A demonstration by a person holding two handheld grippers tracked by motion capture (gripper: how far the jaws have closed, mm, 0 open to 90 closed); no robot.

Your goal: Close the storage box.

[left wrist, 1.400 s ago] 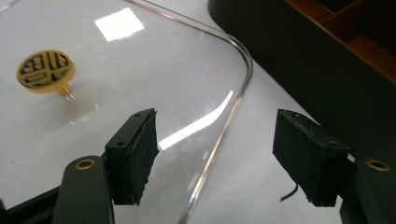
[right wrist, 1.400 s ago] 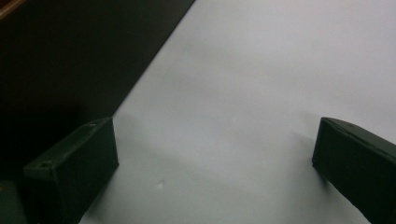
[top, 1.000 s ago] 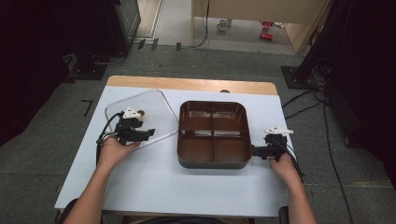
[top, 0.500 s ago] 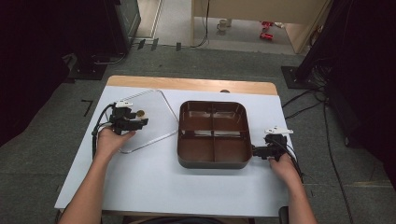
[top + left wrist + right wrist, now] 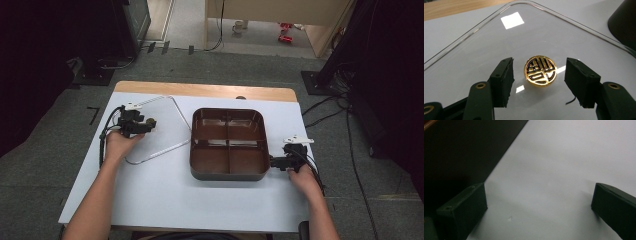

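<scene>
Lid [image 5: 160, 131] sits left of the tray [image 5: 228, 144], and the left gripper [image 5: 145, 125] has just been narrowing its jaws around the gold knob [image 5: 540, 70], pads not touching yet. Next move is probably squeeze and lift. Knob's emblem is clear in the left gripper view. Right gripper [image 5: 274, 162] rests wide open beside the tray, holding nothing.

Lab: cables [image 5: 327, 102] on grey carpet [image 5: 240, 70], dark equipment stands [image 5: 125, 25].

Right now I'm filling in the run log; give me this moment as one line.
left gripper: jaws just closing around gold knob of clear lid, not touching | right gripper: open beside brown tray | lid off tray
</scene>
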